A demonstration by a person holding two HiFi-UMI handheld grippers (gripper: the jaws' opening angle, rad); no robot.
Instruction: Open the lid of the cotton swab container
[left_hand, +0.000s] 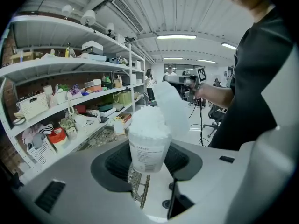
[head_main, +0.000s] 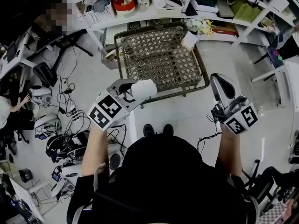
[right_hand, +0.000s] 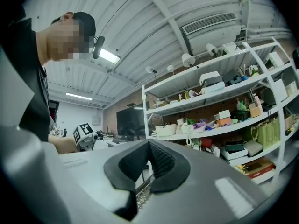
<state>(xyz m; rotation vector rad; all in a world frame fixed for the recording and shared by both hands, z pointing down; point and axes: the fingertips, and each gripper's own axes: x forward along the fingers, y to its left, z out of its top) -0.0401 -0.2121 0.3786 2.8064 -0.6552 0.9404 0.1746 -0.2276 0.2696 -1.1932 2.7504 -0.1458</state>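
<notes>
Looks done: translucent flip lid (left_hand: 174, 110) stands open above clear plastic tub of white cotton swabs (left_hand: 148, 143) pinched in left tongs (left_hand: 147, 168); right tongs (right_hand: 148, 166) pressed together, empty.

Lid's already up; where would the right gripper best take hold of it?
Probably the free upper edge of the lid, coming from above: it stands up as a thin flap beside the cotton swabs, while the left gripper clamps the container low.
</notes>
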